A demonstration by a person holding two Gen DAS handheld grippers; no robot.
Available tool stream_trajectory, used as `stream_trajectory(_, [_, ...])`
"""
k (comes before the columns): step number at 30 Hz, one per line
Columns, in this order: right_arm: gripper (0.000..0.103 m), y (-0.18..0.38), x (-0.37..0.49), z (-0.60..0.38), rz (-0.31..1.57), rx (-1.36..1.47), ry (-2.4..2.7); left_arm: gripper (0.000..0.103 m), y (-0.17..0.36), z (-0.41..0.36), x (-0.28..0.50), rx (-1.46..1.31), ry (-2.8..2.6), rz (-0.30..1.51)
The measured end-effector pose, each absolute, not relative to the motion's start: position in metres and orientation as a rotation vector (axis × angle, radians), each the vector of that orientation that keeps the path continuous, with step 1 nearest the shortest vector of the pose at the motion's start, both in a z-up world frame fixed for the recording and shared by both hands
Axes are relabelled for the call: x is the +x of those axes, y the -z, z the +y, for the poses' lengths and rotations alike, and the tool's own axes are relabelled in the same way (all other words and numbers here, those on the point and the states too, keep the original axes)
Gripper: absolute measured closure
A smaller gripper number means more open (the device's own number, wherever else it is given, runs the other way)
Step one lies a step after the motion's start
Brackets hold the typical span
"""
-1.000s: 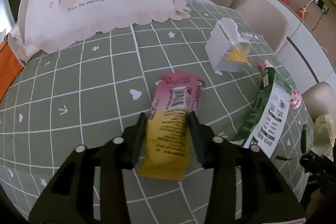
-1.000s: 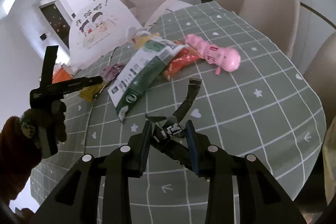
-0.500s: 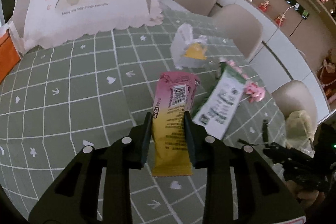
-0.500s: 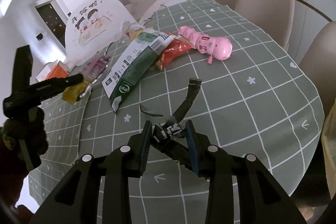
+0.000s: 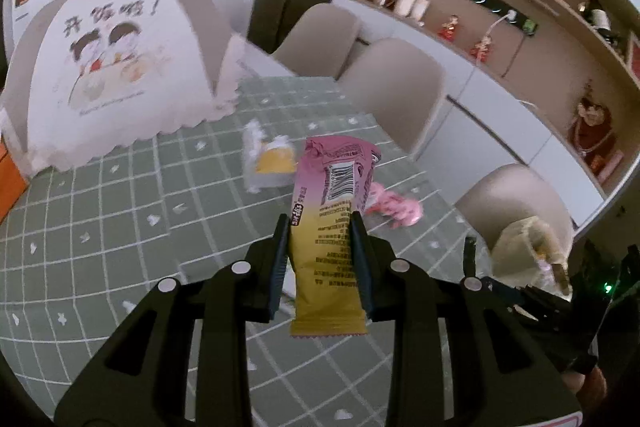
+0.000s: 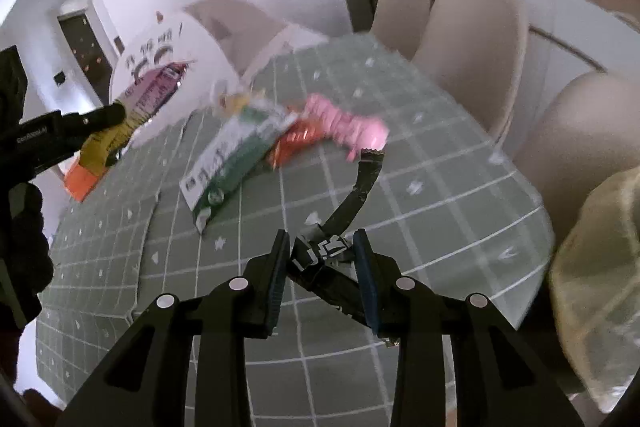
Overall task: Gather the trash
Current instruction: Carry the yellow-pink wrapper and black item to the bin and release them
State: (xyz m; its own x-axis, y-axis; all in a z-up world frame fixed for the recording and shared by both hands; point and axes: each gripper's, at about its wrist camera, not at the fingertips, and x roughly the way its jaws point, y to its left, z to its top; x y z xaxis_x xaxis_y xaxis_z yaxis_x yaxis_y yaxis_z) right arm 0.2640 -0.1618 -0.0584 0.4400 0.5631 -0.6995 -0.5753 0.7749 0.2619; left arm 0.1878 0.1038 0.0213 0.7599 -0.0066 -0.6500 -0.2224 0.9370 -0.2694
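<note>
My left gripper [image 5: 320, 247] is shut on a pink and yellow snack wrapper [image 5: 330, 227] and holds it above the green checked table [image 5: 120, 211]; it also shows in the right wrist view [image 6: 132, 111]. My right gripper [image 6: 322, 267] is shut on a black torn wrapper [image 6: 344, 227] and holds it above the table's near edge. A green and white bag [image 6: 232, 163], a red wrapper [image 6: 294, 143] and a white and yellow carton [image 5: 268, 163] lie on the table. A yellowish trash bag [image 6: 600, 255] sits at the right beyond the table edge.
A pink toy [image 6: 348, 127] lies by the red wrapper. A white food cover tent [image 5: 108, 67] stands at the back left, with an orange object [image 6: 80, 183] beside it. Beige chairs [image 5: 400, 91] ring the far side. A shelf with figurines runs along the wall.
My left gripper has lifted the pink and yellow wrapper off the table and swung right. My right gripper has risen with the black wrapper and turned toward the trash bag.
</note>
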Motion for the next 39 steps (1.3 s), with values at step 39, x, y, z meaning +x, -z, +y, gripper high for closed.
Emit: stream_trajectory(39, [0.071,-0.057,0.249,-0.469,0.597,0.046,-0.078,0.073,-0.060,-0.237,0.302,-0.091,0.419,0.713])
